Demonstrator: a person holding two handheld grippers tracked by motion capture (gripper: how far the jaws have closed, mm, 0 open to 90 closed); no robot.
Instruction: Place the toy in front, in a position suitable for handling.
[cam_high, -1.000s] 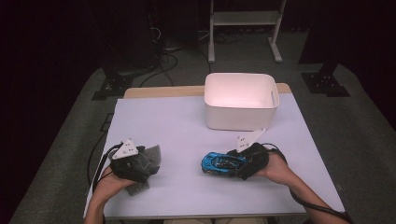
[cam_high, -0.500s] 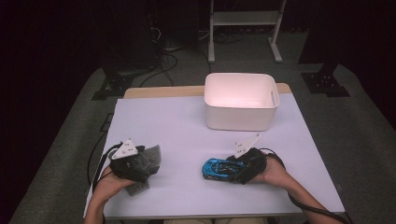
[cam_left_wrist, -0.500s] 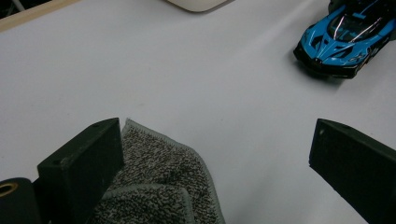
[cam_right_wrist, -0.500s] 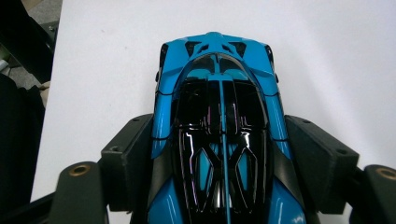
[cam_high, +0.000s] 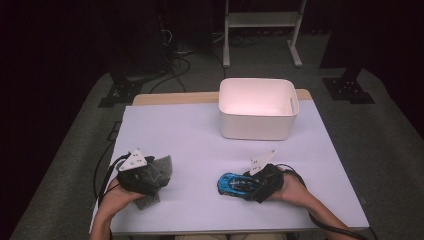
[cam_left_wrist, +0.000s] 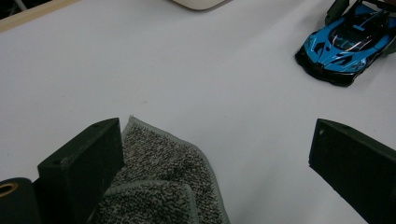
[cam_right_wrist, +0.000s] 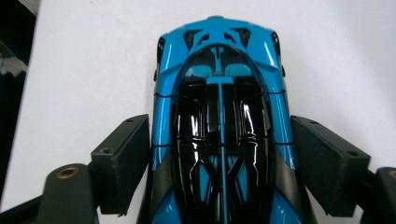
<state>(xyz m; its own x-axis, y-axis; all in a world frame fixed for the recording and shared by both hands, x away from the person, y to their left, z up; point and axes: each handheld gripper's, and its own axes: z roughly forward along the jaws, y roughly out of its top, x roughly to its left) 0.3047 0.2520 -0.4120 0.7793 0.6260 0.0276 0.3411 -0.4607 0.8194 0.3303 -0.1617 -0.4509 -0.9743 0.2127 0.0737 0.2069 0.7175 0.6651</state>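
High view: the person's right claw (cam_high: 248, 184) is lying low on the white table (cam_high: 200, 135), straddling the rear of a blue toy car (cam_high: 233, 184) that is resting on the table in front of the person, nose pointing toward the left claw (cam_high: 150, 172). The left claw is sitting over a grey cloth (cam_high: 161, 167) near the table's front left edge. A white bin (cam_high: 256, 125) is standing at the far side of the table, well apart from both hands.

Left gripper view: the left claw (cam_left_wrist: 212, 163) is standing wide apart. The grey cloth (cam_left_wrist: 163, 182), folded, is lying against the inner face of one jaw, with bare table showing between it and the other jaw. The blue toy car (cam_left_wrist: 345, 46) is sitting farther off, with the right claw's jaws flanking its rear.

Right gripper view: the right claw (cam_right_wrist: 219, 158) is bracketing the blue toy car (cam_right_wrist: 219, 116) on both flanks. Its jaws have just been opening; a narrow gap is showing beside one pad, so they are apart and not clamping.
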